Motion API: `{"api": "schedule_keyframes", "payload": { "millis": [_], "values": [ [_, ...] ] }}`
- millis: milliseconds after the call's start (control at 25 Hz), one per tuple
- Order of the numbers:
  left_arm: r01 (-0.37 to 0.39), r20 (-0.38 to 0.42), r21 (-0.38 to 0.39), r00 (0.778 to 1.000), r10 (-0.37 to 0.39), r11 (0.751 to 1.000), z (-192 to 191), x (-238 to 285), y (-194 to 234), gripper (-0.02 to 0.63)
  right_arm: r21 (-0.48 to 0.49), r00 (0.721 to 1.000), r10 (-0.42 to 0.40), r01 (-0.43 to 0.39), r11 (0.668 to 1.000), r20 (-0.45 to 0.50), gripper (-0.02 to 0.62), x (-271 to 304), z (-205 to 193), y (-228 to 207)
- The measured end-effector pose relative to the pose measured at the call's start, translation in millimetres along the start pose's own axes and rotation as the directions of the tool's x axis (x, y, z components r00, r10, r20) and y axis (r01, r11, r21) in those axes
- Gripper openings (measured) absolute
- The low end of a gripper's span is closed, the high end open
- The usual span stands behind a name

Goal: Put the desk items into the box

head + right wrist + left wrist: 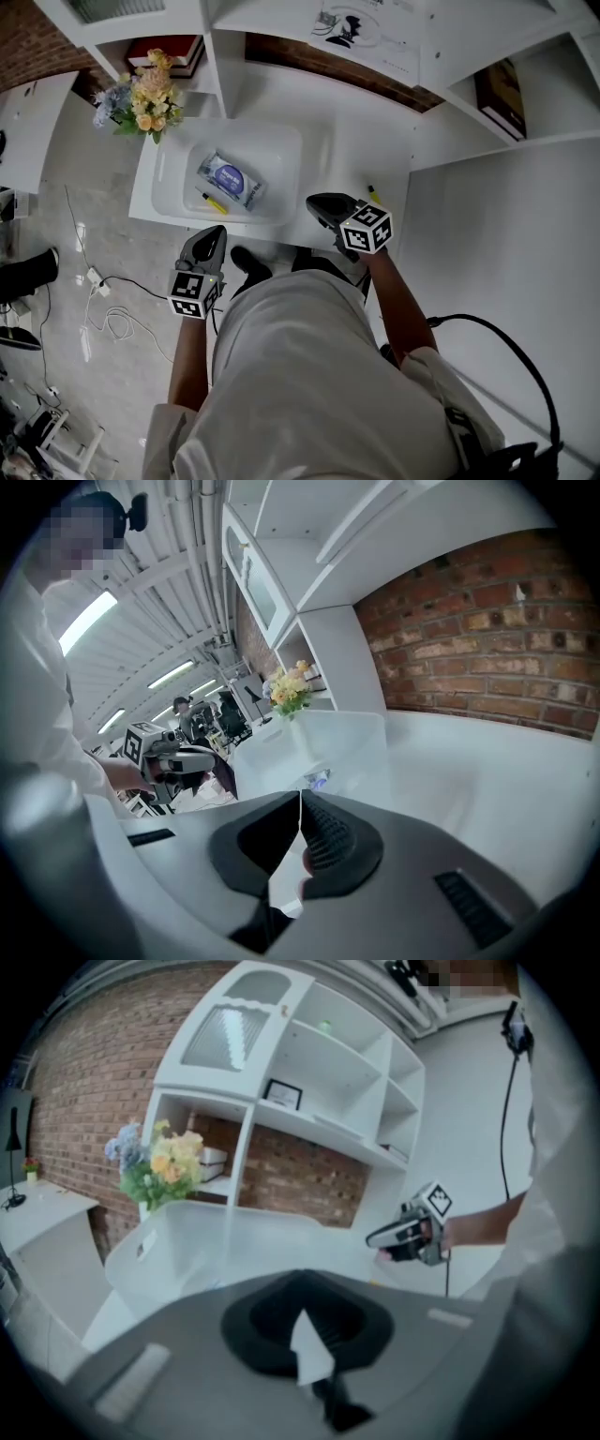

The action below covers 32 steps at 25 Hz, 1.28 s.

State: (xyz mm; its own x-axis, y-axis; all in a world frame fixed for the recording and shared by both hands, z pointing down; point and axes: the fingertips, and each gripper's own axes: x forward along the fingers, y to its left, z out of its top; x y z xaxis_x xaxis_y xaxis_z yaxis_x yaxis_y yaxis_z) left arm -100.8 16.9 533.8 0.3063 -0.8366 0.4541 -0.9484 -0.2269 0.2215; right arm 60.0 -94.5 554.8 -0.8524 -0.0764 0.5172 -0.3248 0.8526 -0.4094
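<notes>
Clear box (287,174), blue packet (231,180), yellow pen (214,202) inside

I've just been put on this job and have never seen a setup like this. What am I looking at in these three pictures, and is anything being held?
There is no robot arm: a person holds a two-jaw gripper in each hand. The head view looks down from a camera on their head and shows the left gripper, the right gripper and a white desk. The other two views come from cameras on the grippers and look along their jaws. On the desk stands a clear box holding a packet and a yellow pen. Flowers stand beside the box, and a second pen lies near the right gripper. Both grippers are shut and hold nothing.
</notes>
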Motion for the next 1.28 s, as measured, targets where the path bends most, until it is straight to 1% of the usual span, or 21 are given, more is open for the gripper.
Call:
{"api": "schedule_keyframes", "payload": {
  "millis": [240,560,1000,1280],
  "values": [
    [-0.002,-0.014,-0.031,1.000,0.002,1.000,-5.3,24.6,-38.8,0.003,0.041,1.000,0.001,-0.001,0.999,-0.017,0.003,-32.8,-26.2,-30.7],
    [-0.003,-0.035,-0.049,0.999,0.002,0.999,-7.2,54.5,-82.6,0.003,0.076,0.999,-0.010,0.014,0.997,-0.044,0.003,-67.7,-60.8,-70.5],
    [-0.006,-0.083,-0.043,0.997,0.002,0.999,-16.8,81.5,-113.3,0.003,0.141,0.995,-0.046,0.058,0.988,-0.089,0.005,-97.3,-102.5,-120.8],
    [-0.011,-0.097,-0.036,0.995,0.008,0.999,-16.6,97.7,-131.4,0.003,0.170,0.990,-0.070,0.090,0.981,-0.120,0.005,-112.2,-130.0,-153.9]
  ]
}}
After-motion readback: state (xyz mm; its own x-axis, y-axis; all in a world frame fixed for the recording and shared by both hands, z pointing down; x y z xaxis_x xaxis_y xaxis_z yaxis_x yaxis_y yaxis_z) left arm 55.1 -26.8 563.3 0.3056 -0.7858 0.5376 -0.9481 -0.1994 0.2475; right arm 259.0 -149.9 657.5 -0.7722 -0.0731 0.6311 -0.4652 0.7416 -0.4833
